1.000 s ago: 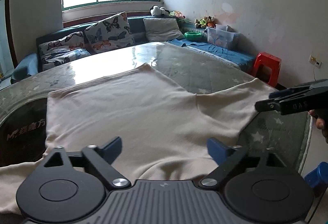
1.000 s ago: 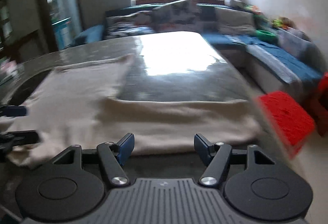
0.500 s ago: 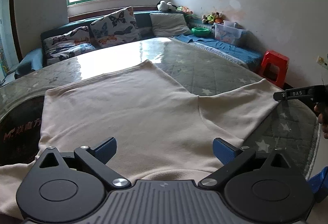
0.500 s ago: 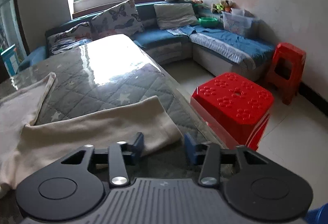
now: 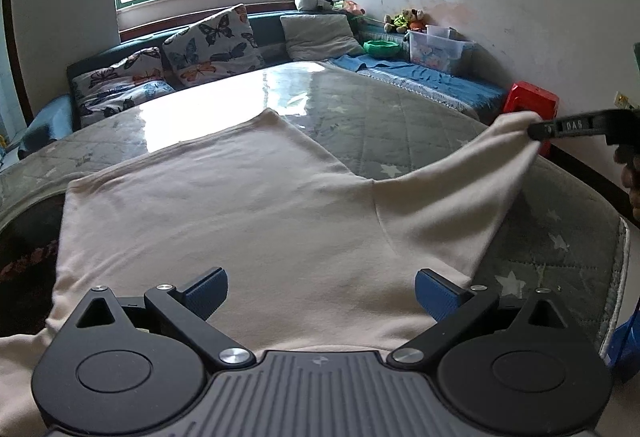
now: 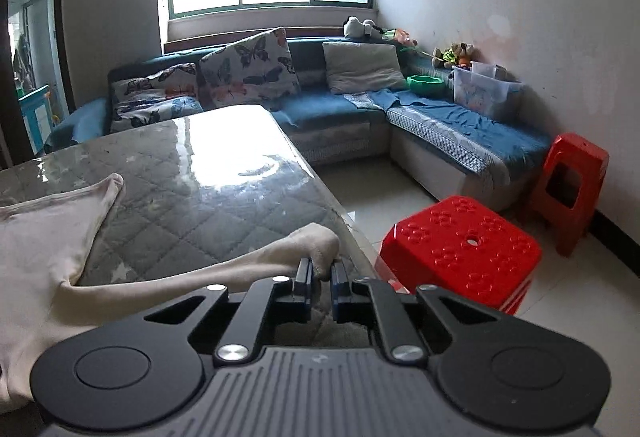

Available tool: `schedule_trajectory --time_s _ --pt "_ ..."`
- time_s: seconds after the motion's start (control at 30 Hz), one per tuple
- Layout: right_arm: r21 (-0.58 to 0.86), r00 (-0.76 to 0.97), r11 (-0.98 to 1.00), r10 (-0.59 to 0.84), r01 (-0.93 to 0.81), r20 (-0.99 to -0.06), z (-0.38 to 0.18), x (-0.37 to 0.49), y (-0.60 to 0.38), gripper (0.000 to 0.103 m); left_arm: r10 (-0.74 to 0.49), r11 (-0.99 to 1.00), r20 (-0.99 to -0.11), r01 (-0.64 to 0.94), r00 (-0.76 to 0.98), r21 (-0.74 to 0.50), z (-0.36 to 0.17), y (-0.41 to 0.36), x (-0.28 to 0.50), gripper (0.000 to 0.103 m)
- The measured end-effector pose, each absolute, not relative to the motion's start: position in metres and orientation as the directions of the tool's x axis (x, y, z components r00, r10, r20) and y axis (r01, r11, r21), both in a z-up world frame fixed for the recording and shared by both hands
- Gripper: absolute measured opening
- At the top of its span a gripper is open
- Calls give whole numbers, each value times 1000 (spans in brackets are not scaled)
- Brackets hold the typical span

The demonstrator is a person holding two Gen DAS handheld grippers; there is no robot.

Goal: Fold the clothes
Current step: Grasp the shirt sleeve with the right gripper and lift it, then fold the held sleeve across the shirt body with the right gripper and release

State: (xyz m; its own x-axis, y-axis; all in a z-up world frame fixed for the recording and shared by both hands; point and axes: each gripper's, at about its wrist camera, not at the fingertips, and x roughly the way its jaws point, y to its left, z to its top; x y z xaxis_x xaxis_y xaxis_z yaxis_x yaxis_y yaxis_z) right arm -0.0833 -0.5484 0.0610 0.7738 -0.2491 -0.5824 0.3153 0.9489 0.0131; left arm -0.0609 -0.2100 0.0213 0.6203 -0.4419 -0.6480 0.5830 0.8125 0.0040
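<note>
the cream shirt (image 5: 248, 221) lies spread flat on the quilted table (image 5: 420, 125). the right gripper (image 6: 321, 275) has its fingers closed on the cuff of the sleeve (image 6: 312, 243), raising it off the table near the edge. the left gripper (image 5: 321, 287) sits over the shirt's near hem, fingers wide apart, gripping nothing. a red stool (image 6: 460, 249) stands beside the table.

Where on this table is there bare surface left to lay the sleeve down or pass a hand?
Bare quilted table lies beyond the cream shirt, between its far hem and the sofa, and along the edge by the red stool. The near side is crowded: shirt body under the open left gripper, sleeve pinched in the right gripper.
</note>
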Motion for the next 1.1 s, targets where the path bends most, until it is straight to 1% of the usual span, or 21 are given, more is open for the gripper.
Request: schedule_trajectory --time_s 0.13,0.23,0.33,0.5,0.67,0.77,0.87,1.0,1.1 --pt "14 762 953 -232 302 -604 56 -75 -549 8 -446 799 -658 601 607 13 16 -216 -62 102" --pt "67 778 952 -203 299 -595 65 -78 -550 8 -444 794 -665 608 601 20 11 -219 -62 102" --pt "97 814 960 -165 261 -557 86 -84 -544 8 -447 796 -660 605 604 15 12 -218 -63 102" --pt "109 864 985 -64 136 -499 124 -88 -512 8 -461 816 -617 577 638 -13 28 -197 -64 102" --pt "97 883 994 95 -57 -461 155 -82 -453 8 -435 858 -579 512 689 -35 40 -159 -67 102" --pt "89 866 982 190 -168 -462 162 -73 -415 8 -407 885 -564 464 718 -48 43 -134 -69 102" --pt "76 833 961 268 -265 -484 157 -61 -375 8 -379 907 -560 415 736 -68 43 -109 -72 102" --pt "91 772 932 343 -351 -535 136 -44 -330 8 -348 927 -568 364 746 -91 39 -86 -77 102" --pt "94 726 915 372 -394 -579 115 -37 -304 8 -332 935 -574 340 748 -99 38 -76 -79 102"
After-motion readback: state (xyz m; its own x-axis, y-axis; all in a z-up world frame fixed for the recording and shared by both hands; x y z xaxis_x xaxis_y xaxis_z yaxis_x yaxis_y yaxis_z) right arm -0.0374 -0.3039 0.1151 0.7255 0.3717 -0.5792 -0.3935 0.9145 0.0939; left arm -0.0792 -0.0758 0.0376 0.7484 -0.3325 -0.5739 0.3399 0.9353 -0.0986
